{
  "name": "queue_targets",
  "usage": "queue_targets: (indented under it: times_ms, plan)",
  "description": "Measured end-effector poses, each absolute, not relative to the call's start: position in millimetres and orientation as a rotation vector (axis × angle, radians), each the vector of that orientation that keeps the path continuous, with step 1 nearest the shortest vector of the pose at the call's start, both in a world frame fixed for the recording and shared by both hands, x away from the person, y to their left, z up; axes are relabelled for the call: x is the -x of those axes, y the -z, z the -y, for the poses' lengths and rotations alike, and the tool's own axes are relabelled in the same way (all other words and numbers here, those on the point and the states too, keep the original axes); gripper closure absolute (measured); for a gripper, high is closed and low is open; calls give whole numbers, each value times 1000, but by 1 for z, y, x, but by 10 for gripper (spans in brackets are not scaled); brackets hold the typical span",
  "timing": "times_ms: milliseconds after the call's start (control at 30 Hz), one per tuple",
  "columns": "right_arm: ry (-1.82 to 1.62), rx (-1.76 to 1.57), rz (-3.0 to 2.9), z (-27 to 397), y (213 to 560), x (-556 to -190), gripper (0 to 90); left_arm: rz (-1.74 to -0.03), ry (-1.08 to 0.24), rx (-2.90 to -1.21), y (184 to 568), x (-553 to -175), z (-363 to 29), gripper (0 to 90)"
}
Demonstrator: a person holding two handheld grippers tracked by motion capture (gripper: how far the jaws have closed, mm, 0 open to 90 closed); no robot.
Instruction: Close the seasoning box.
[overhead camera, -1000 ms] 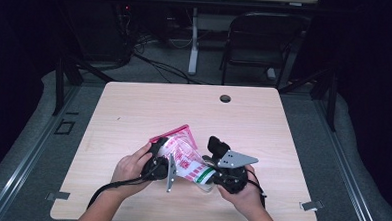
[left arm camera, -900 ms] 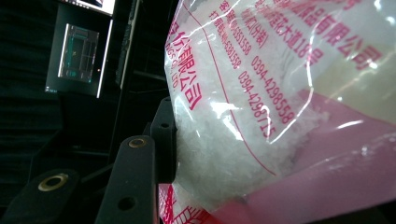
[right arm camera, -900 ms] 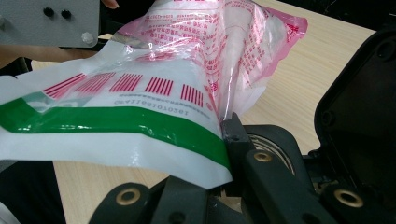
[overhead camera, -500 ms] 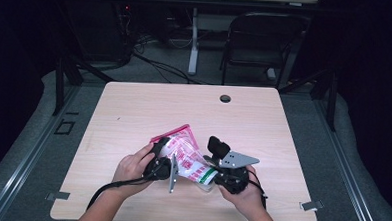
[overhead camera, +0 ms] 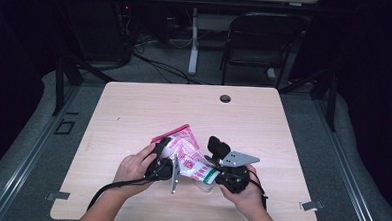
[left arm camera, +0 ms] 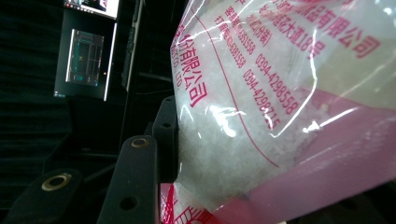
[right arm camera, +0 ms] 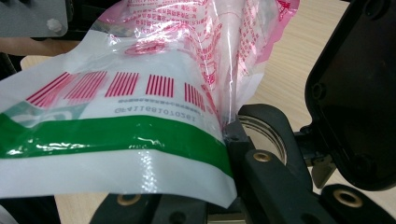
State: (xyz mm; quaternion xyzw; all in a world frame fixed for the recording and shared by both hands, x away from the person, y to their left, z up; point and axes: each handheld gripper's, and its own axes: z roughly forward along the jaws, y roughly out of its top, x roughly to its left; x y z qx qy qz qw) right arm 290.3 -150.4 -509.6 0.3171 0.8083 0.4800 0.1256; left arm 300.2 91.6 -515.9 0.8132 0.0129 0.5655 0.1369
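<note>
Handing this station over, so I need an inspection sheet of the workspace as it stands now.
Surface: light wooden table, dark grommet hole near far edge.
Job's things: clear plastic bag with red print and green band, white granules inside, held between both grippers.
Clutter: nothing seen.
Grippers: left gripper at the bag's pink end; right gripper shut on the banded end.
Cables: black cable trails from left gripper; more on the floor.
Surroundings: dark room, folding chair behind table.

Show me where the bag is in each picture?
High view: the bag lies low in the middle, between the two hands.
Left gripper view: the bag covers the right side, close up.
Right gripper view: the bag spreads across the left and top.
Shared landmark: its red print.
</note>
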Motion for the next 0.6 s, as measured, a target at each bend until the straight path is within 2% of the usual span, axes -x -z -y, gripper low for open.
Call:
queue_targets:
  times_ms: [600]
  plan:
    - [-1356,-958,-2379,149,519,-295,900,-35,-1641,-2357,517,-299,-89,630]
